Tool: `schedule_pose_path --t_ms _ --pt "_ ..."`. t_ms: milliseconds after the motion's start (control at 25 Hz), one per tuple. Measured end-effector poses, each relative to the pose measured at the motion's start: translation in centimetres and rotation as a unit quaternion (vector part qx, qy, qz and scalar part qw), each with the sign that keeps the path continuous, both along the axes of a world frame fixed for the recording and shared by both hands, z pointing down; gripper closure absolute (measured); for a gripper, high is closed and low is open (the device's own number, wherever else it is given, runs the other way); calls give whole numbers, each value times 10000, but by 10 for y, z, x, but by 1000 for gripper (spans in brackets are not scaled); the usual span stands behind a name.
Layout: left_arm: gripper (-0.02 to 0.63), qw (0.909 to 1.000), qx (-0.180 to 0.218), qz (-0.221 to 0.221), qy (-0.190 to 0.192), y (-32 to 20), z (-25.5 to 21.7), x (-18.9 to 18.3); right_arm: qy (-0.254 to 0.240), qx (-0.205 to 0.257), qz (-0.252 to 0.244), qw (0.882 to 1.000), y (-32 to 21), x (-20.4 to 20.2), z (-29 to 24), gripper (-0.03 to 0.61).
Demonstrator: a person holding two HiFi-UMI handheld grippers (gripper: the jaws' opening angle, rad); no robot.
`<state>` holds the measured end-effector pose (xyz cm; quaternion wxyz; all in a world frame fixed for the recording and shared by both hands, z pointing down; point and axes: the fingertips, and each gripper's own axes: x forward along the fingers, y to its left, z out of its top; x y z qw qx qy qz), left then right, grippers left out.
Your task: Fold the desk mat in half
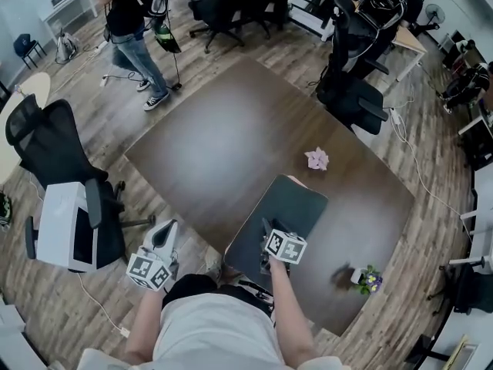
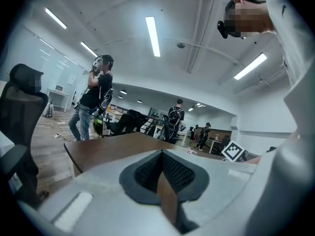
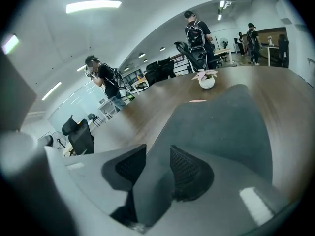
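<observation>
The table (image 1: 231,129) is carrying the dark mat (image 1: 300,203), which is lying flat near the person's edge and, as I judge, is already looking doubled. The right gripper (image 3: 156,163) is standing half open, with the mat's near edge between its jaws but not pressed. The left gripper (image 1: 165,233) is hanging closed and empty beside the table. The right jaws should be leaving low and straight, so that the layers are not shifting.

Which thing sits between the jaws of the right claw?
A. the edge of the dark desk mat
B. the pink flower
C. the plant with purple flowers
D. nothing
A: the right gripper view shows the desk mat running in between the jaws of the right claw.
</observation>
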<state>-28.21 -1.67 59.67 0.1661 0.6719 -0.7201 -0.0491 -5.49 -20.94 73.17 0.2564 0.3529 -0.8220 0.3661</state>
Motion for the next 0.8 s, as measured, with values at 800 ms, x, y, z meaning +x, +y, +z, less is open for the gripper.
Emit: schedule_pose_path --t_ms 800 --pt "611 9905 378 1309 163 -70 -19 93 -1040 2186 972 9654 29 143 -137 555"
